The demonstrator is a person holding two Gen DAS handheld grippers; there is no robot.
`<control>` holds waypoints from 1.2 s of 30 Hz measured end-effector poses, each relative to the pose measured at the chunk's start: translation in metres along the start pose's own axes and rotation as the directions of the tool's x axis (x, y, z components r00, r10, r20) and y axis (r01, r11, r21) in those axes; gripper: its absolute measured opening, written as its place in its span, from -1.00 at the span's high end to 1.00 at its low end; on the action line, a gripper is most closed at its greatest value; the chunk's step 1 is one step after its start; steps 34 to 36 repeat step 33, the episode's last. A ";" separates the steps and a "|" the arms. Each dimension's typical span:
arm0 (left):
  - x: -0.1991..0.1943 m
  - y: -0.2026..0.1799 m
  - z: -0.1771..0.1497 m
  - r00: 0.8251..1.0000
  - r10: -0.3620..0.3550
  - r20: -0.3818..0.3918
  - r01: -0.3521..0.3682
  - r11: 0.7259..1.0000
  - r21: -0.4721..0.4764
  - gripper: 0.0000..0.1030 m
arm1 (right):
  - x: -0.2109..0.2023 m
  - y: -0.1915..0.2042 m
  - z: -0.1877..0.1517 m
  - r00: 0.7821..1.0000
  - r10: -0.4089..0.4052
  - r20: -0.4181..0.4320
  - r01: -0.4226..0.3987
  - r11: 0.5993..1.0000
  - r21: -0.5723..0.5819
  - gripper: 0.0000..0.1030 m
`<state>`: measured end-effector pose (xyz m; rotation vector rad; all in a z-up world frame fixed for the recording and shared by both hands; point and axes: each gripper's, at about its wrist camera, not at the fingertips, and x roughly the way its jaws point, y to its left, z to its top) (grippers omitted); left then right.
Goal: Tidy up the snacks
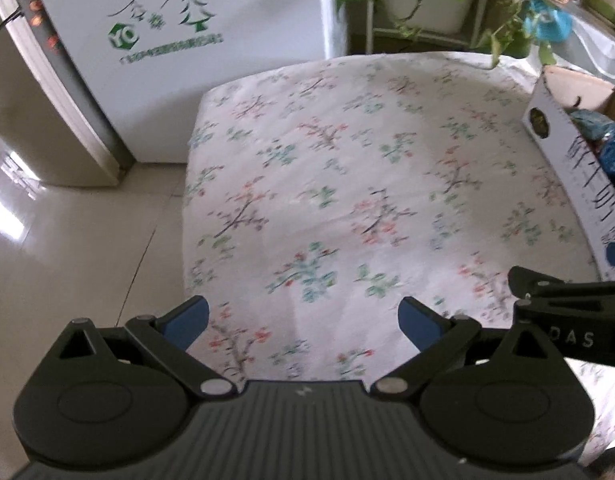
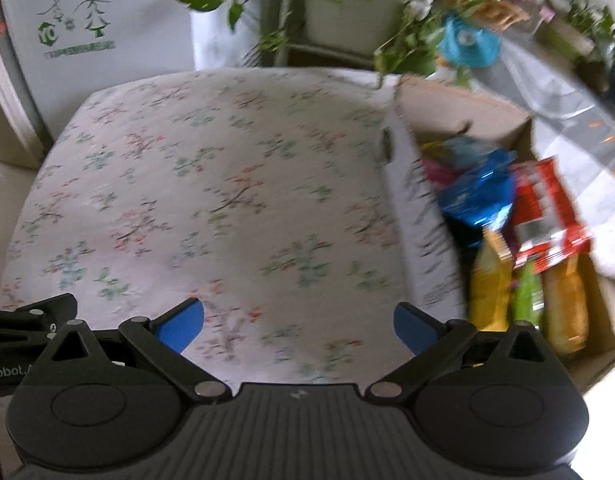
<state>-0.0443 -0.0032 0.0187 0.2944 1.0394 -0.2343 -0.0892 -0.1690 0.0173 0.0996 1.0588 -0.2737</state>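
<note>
A cardboard box (image 2: 423, 216) stands at the right side of a table covered in a floral cloth (image 2: 227, 184). Inside it lie snack bags: a shiny blue one (image 2: 477, 192), a red and white one (image 2: 541, 212), yellow (image 2: 489, 284), green (image 2: 528, 296) and orange (image 2: 567, 300) ones. The left wrist view shows the box's white printed side (image 1: 579, 160) with blue bags (image 1: 613, 148) inside. My left gripper (image 1: 303, 322) hovers open over the cloth, nothing between its blue pads. My right gripper (image 2: 299, 322) is open too, just left of the box.
A white fridge with green tree decals (image 1: 167, 40) stands beyond the table's far left corner. Potted plants on a white rack (image 2: 339, 8) sit behind the table. Tiled floor (image 1: 87, 240) lies to the left of the table edge. The right gripper's body (image 1: 567, 308) shows at the right of the left wrist view.
</note>
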 end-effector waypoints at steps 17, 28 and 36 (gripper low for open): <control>-0.002 0.050 -0.013 1.000 -0.005 0.009 0.006 0.998 -0.069 -0.95 | 0.034 0.050 -0.032 0.981 0.110 0.159 -0.103 0.993 -0.050 -1.00; -0.003 0.049 -0.013 1.000 -0.024 0.008 0.025 0.998 -0.066 -0.95 | 0.054 0.055 -0.025 0.938 0.092 0.333 -0.088 0.996 -0.027 -1.00; -0.004 0.046 -0.012 1.000 -0.025 0.015 0.026 0.998 -0.053 -0.95 | 0.061 0.054 -0.018 0.935 0.074 0.347 -0.076 0.997 -0.008 -1.00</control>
